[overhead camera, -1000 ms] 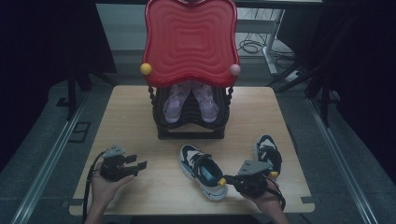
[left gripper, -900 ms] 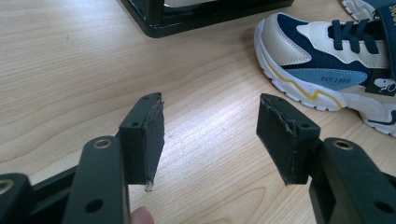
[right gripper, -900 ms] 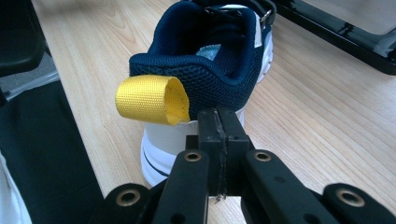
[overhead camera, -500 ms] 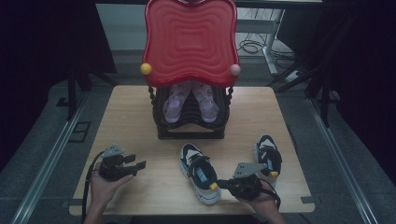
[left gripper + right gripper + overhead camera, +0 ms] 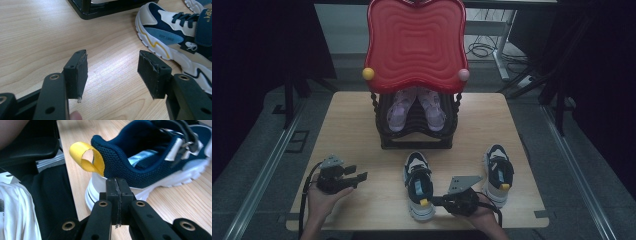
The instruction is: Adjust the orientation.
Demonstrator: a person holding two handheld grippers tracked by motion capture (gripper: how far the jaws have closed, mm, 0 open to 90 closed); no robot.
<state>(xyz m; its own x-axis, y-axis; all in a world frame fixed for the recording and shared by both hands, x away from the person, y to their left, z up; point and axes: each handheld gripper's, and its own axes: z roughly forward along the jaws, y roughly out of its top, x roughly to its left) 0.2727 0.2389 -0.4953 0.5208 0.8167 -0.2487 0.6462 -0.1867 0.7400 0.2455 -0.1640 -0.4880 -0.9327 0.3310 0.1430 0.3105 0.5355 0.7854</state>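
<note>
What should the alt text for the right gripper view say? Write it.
The shut right claw points at the heel of a navy mesh sneaker with a white sole and a yellow pull loop, lying on a light wooden table.

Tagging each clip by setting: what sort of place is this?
Likely an indoor lab or recording setup: a bare wooden table ringed by dark curtains, cables on the floor, and a staged black shoe rack holding sandals.
</note>
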